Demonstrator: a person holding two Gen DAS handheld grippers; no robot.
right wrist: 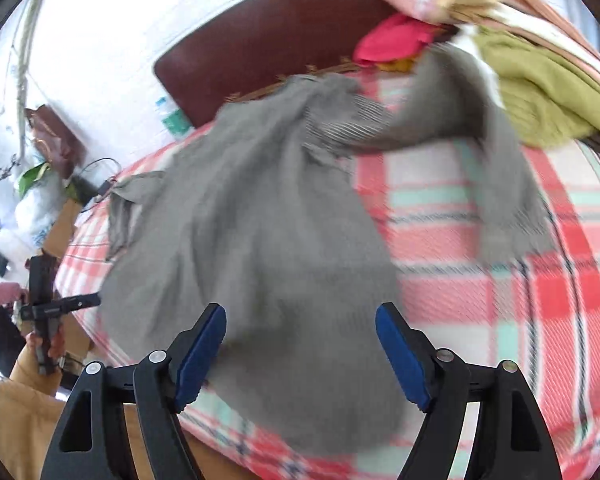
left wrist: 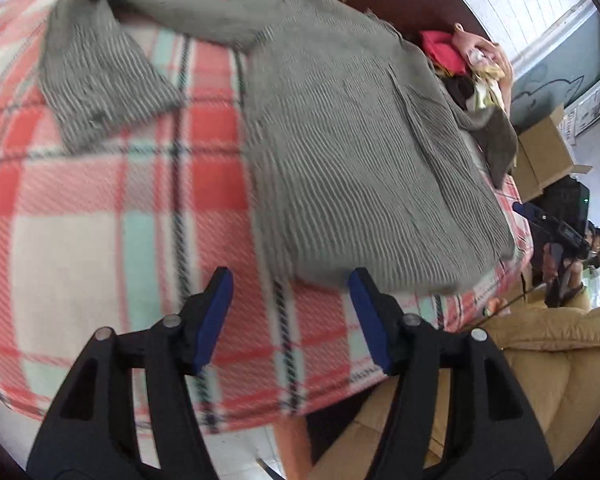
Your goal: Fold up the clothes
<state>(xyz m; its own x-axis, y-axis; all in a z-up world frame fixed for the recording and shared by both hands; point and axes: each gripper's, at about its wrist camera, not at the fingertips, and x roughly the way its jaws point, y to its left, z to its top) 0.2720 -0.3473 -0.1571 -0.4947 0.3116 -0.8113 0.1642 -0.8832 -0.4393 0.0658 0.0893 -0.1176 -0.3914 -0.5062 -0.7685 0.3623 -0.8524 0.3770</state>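
Grey ribbed knit sweater (left wrist: pixel 352 152) lies spread on plaid blanket (left wrist: pixel 100 208) over bed, one sleeve (left wrist: pixel 100 80) flung out to side, other sleeve (right wrist: pixel 480 132) reaching toward clothes pile (right wrist: pixel 540 92) by headboard. Soft, limp, light; likely stretches and sags when you lift it. Best hold probably hem corners or shoulder seams, pinching both layers. Left tongs (left wrist: pixel 290 320) apart, empty, hem edge just beyond tips. Right tongs (right wrist: pixel 300 356) apart, empty, poised above sweater body.

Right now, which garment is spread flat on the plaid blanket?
The grey ribbed sweater. The red garment and olive-green garment sit bunched in the pile by the headboard.
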